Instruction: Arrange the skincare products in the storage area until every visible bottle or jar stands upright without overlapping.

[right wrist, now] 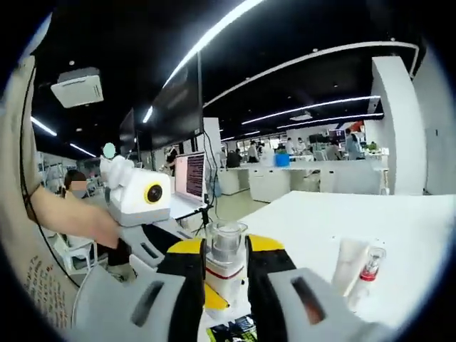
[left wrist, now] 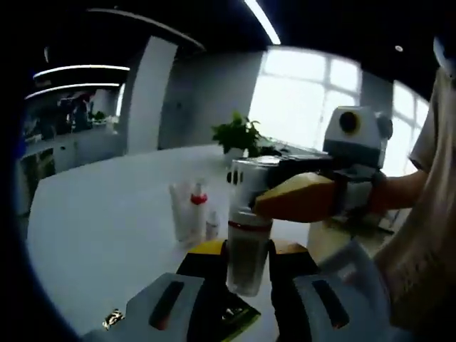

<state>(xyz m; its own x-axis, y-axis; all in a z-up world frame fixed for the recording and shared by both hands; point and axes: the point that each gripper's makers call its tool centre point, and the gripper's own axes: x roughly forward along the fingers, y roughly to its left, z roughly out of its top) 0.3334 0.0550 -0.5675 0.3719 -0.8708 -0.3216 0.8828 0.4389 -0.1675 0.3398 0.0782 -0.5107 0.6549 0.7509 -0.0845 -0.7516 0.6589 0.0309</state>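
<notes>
In the left gripper view, the left gripper (left wrist: 246, 285) rises from the bottom centre, its jaws pinching the lower body of a clear bottle (left wrist: 248, 253) with a dark band near its top. The bottle stands upright between the yellow-and-black pads, lifted above the white table (left wrist: 107, 214). From the right of the frame the right gripper (left wrist: 253, 187) reaches in and grips the bottle's clear cap (left wrist: 246, 182), one yellow jaw lying across it.

In the right gripper view, the right gripper (right wrist: 226, 274) sits at bottom centre, jaws closed on the clear cap (right wrist: 226, 242) and the bottle neck. The left gripper (right wrist: 142, 235) shows at lower left of the frame, held by a hand (right wrist: 100, 228).

Left of centre in the left gripper view, a white tube (left wrist: 181, 210) and a red-capped tube (left wrist: 199, 208) stand upright on the table, close together, with a small vial (left wrist: 212, 226) just beside them. A potted plant (left wrist: 239, 134) stands further back, above centre.
</notes>
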